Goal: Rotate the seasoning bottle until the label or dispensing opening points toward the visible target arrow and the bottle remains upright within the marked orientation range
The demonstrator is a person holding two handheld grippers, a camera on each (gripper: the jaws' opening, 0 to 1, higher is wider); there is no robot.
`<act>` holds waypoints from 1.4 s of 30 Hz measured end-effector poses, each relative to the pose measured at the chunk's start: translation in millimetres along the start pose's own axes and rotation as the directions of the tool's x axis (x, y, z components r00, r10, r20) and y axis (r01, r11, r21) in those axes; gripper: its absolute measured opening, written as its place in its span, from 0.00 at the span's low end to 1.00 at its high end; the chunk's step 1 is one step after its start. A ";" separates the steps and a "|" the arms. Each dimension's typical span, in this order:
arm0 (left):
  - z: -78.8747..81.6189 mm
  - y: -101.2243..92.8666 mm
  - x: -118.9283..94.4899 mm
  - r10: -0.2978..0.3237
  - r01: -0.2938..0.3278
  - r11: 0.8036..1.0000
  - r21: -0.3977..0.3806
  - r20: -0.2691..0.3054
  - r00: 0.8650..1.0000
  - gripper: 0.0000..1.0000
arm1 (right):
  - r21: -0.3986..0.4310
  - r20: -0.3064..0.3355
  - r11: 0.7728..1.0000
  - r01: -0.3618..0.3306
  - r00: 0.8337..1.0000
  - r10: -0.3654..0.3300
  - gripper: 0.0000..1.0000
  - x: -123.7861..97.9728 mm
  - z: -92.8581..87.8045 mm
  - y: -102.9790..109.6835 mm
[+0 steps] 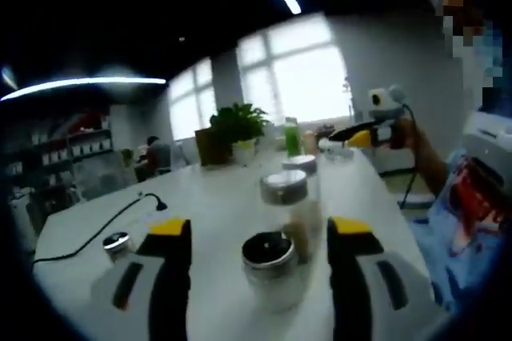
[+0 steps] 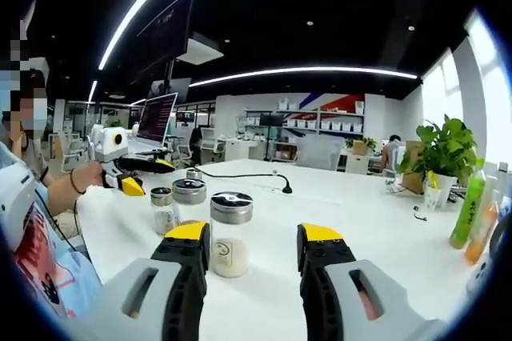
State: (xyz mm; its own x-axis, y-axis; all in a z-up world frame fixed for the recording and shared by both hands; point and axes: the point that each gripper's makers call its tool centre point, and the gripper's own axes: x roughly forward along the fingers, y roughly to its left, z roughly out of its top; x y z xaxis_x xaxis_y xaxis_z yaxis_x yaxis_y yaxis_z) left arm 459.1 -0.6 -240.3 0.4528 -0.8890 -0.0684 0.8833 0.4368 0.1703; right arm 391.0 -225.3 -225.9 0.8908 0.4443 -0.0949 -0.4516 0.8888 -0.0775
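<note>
Seasoning bottle [image 2: 231, 233] stands upright on the white desk [image 2: 384, 205], just ahead of the right gripper [image 2: 254, 246] and nearer its left jaw than its right; jaws apart, nothing between them yet. Glass body, silver lid, pale contents low inside. No target arrow or marked range is legible on the desk in either view, so the heading to aim for cannot be confirmed. Going left to right in the right gripper view: a person's hand carries the left gripper [image 2: 132, 185] over the desk's left side, then two smaller jars [image 2: 162, 209] and [image 2: 190, 197] sit close behind the bottle, then a black cable [image 2: 248, 178], open desk, a potted plant [image 2: 445, 153] and a green drink bottle [image 2: 468, 209] at the far right. In the left gripper view, the left gripper [image 1: 260, 233] is also spread wide, with a lidded jar [image 1: 272, 269] between its jaws untouched, two more jars [image 1: 286, 197] lined up behind, and a small jar [image 1: 117, 243] off to the left. Risks, as judged: the bottle sits off-centre in the right jaws, so closing could nudge or tip it; twisting could knock the close-set jars behind. Free room lies to the right and front; the near desk edge runs just under the grippers.
</note>
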 end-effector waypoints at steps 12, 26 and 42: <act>4.4 -17.1 -11.7 0.086 -0.086 0.983 -0.163 -0.007 0.996 0.72 | -0.017 -0.003 1.000 -0.021 1.000 0.021 0.44 0.7 0.9 7.5; -7.7 -17.6 -2.9 0.287 -0.272 0.934 -0.232 0.034 0.957 0.69 | -0.014 0.004 1.000 -0.008 1.000 0.009 0.44 -0.6 2.0 4.0; -33.7 -10.4 17.8 0.396 -0.377 0.900 -0.220 0.049 0.917 0.51 | -0.028 0.019 1.000 -0.003 1.000 0.003 0.44 -5.0 6.4 1.2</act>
State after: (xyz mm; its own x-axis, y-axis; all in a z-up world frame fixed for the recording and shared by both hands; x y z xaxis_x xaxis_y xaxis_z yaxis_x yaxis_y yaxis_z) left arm 462.0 -16.4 -276.4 0.7589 -0.6490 0.0532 0.6510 0.7582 -0.0370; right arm 386.3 -225.8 -219.2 0.8902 0.4491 -0.0761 -0.4551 0.8843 -0.1048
